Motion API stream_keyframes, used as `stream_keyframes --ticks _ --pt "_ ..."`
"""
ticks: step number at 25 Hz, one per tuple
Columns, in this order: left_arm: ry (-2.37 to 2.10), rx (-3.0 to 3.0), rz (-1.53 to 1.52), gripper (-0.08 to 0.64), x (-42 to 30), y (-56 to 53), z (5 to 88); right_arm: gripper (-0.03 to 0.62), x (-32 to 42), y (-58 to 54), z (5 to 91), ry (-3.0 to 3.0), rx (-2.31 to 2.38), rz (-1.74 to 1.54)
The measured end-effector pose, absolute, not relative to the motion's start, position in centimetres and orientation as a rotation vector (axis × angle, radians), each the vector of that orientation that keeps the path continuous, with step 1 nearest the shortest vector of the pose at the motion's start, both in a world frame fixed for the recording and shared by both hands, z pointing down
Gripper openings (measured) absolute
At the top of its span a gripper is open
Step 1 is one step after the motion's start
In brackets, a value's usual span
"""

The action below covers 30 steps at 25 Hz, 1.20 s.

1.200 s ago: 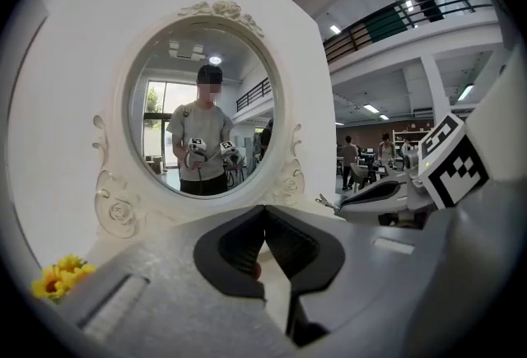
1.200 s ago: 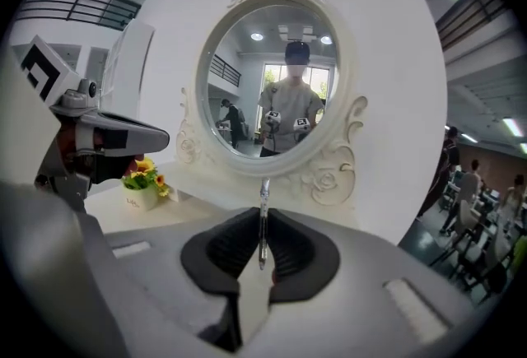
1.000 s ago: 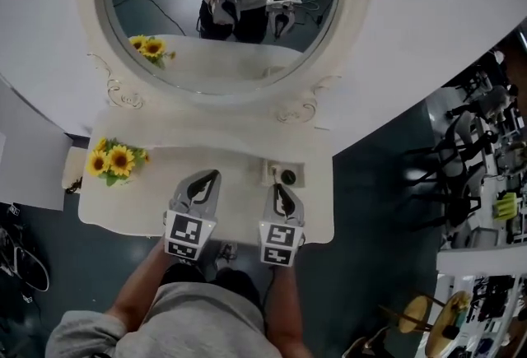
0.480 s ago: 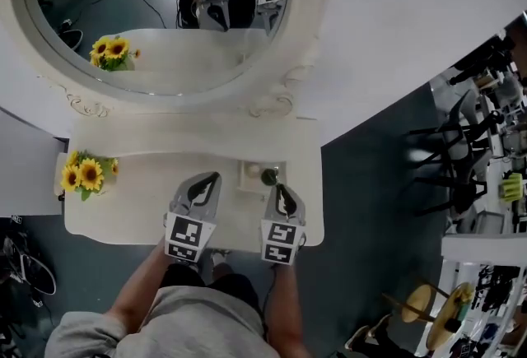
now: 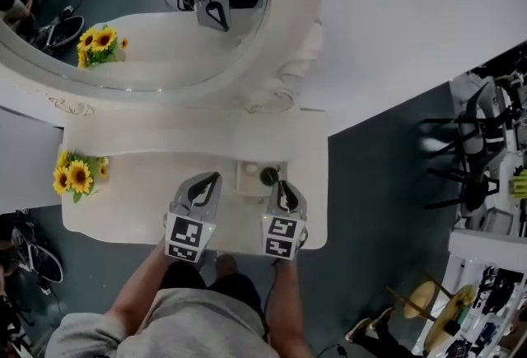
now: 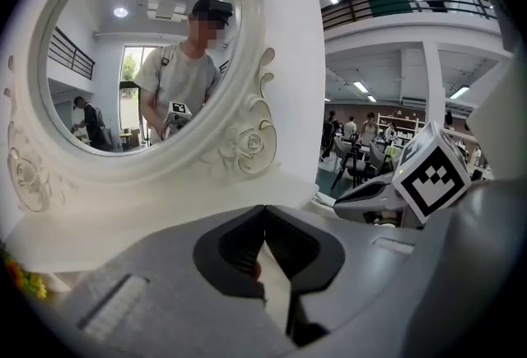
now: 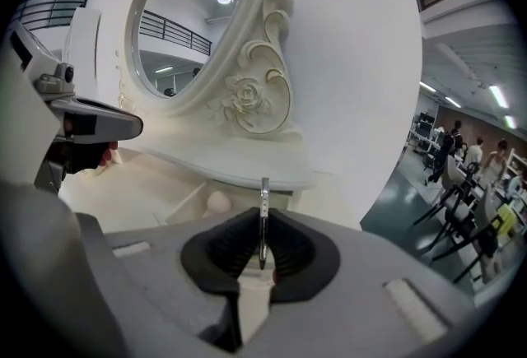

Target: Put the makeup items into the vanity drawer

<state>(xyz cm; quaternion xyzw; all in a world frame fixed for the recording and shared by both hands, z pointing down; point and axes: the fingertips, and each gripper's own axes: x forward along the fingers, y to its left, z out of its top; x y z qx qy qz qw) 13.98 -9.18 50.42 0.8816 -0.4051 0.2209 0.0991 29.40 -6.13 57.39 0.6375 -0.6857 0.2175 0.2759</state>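
My right gripper (image 7: pixel 263 226) had its jaws all but together, pinched on a slender metal tool (image 7: pixel 263 193) that stood up out of the pads and pointed towards the vanity; what kind of makeup tool it was I could not tell; my left gripper (image 6: pixel 263 215) had its jaws closed tip to tip, with nothing between them that I could make out.

Just past the tool lay the open drawer (image 7: pixel 188 198), a shallow tray pulled out below the mirror (image 7: pixel 177 44); a pale round thing (image 7: pixel 218 202) was already in it, and from the head view a dark round thing (image 5: pixel 269 176) sat beside that; my right gripper's tips were just at the drawer's near right corner, while the left gripper hung over the bare vanity top (image 5: pixel 132 200) to the drawer's left, apart from it; the sunflowers (image 5: pixel 76 175) stood well off at the far left.

I judged that I was bringing the tool to the drawer, with the placing itself not yet done; the next move called for carrying the tool's tip over the tray, lowering it clear of the two round things, then parting the jaws so it lay flat; being thin and upright, it could catch on the drawer's front wall or tip out; the left gripper had no part until the drawer wanted shutting.
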Motion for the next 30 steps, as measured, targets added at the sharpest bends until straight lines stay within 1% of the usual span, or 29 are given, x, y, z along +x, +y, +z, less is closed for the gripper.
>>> stream_keyframes --ticks 7,17,18,19,20,21,30 --pt "-1.177 2.596 0.683 0.011 14.6 -9.4 51.8 0.034 29.4 -6.3 59.2 -1.833 1.684 0.619" --pt "-1.182 2.586 0.696 0.011 14.9 -9.4 52.2 0.034 30.2 -6.6 59.3 -1.823 1.697 0.619" --pt "-1.181 2.586 0.696 0.011 15.0 -9.3 52.2 0.072 30.1 -6.5 59.3 -1.833 1.697 0.624" --pt "-1.179 2.587 0.695 0.011 15.1 -9.2 52.2 0.125 30.0 -6.6 59.2 -1.844 1.698 0.629" --pt "-1.178 2.588 0.695 0.011 15.1 -9.2 52.2 0.147 29.9 -6.6 59.2 -1.853 1.701 0.632" --pt "-1.176 2.589 0.695 0.011 15.2 -9.1 52.2 0.156 29.9 -6.6 59.1 -1.857 1.704 0.631" --pt "-1.191 2.607 0.676 0.011 14.8 -9.0 51.3 0.156 29.6 -6.4 58.1 -1.868 1.721 0.609"
